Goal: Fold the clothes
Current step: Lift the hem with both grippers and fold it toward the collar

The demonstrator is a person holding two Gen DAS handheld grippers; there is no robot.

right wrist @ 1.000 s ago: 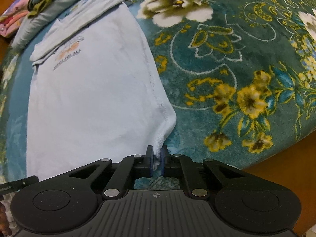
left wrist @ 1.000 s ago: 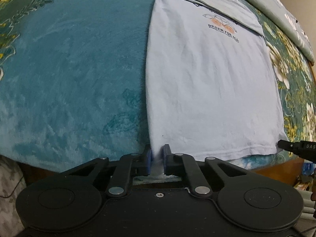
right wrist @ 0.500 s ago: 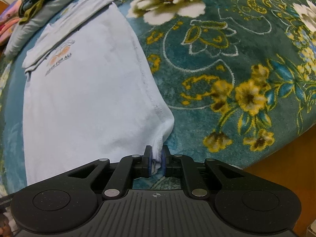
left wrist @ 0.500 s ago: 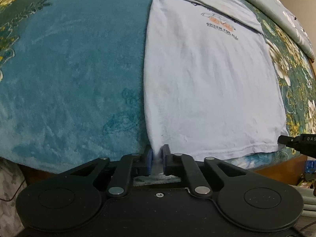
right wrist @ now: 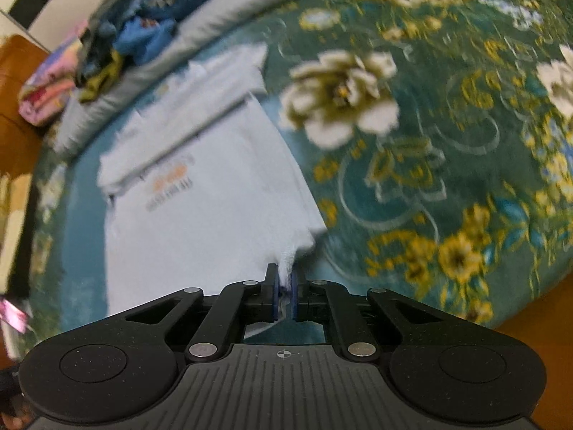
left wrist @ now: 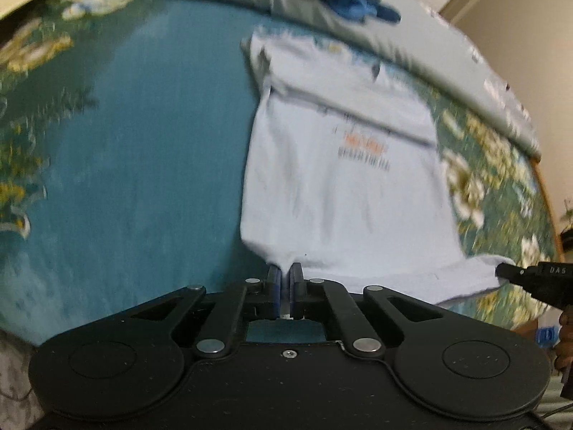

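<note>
We see the pale blue T-shirt (left wrist: 343,193) spread on the bed's teal floral blanket (left wrist: 136,165), filling the centre of both views, its printed chest toward the upper frame. The left tongs (left wrist: 285,279), at lower centre, have just been closing and pinch one hem corner between their blue pads. The right tongs (right wrist: 284,279) are clamped on the other hem corner, which bunches upward. A heap of clothes (right wrist: 139,32) lies at the upper left, motion-blurred.
</note>
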